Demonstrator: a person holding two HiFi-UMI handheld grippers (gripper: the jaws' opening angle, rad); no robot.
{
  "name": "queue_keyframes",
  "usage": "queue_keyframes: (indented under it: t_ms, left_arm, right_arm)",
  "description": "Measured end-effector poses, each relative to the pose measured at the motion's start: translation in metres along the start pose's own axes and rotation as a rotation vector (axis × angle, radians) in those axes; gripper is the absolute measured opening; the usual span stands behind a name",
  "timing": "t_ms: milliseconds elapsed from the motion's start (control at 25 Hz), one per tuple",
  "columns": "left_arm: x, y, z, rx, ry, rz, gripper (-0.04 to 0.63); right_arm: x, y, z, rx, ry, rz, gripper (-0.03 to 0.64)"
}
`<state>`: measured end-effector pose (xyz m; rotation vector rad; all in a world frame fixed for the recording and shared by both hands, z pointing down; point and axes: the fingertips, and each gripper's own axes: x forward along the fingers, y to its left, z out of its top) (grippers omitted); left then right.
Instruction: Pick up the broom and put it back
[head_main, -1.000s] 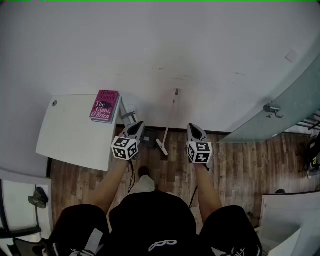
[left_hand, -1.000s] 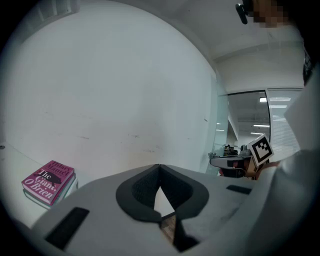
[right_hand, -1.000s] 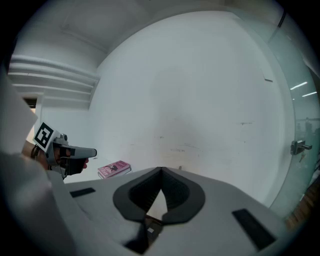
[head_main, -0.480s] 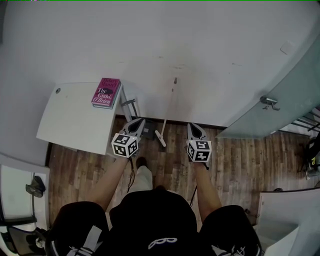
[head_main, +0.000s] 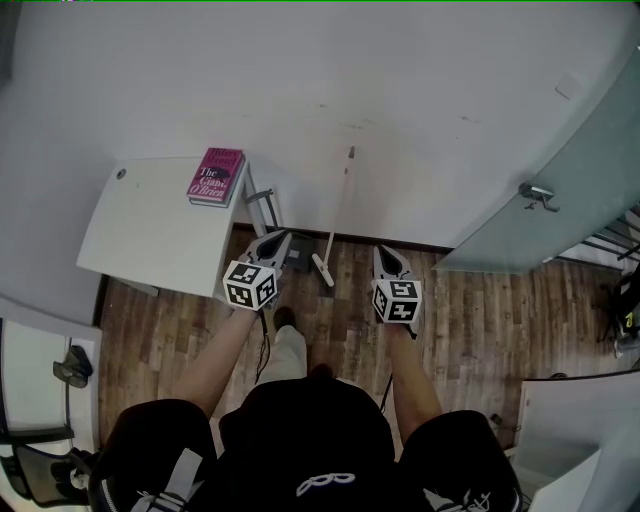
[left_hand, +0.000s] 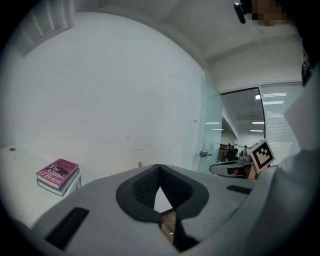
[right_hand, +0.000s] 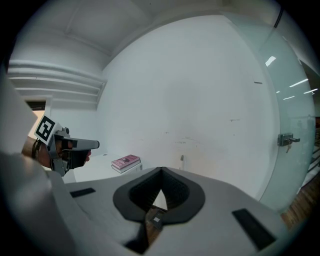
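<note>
Broom ahead, between left gripper, right gripper

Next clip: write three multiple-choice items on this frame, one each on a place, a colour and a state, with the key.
1. Where is the broom? A) leaning on the wall B) hanging from a hook C) lying on a shelf
2. What colour is the book cover? A) green B) pink C) yellow
3. How is the right gripper? A) wide open B) shut on the book C) shut, empty
Key: 1 A, its handle rests against the wall; 2 B, the cover shows pink; 3 C, the jaw tips meet with nothing between.
</note>
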<state>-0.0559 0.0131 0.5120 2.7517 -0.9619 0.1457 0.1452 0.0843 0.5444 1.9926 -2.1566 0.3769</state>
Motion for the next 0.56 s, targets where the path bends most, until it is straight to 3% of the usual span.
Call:
queue_keyframes:
  t_ms: [560]
  left_arm:
    - [-0.01, -0.023, -0.003, 0.014, -0.002, -0.011, 0.021]
  right_arm:
    - [-0.023, 0.0, -0.007, 0.001, 0.0, -0.005, 0.023]
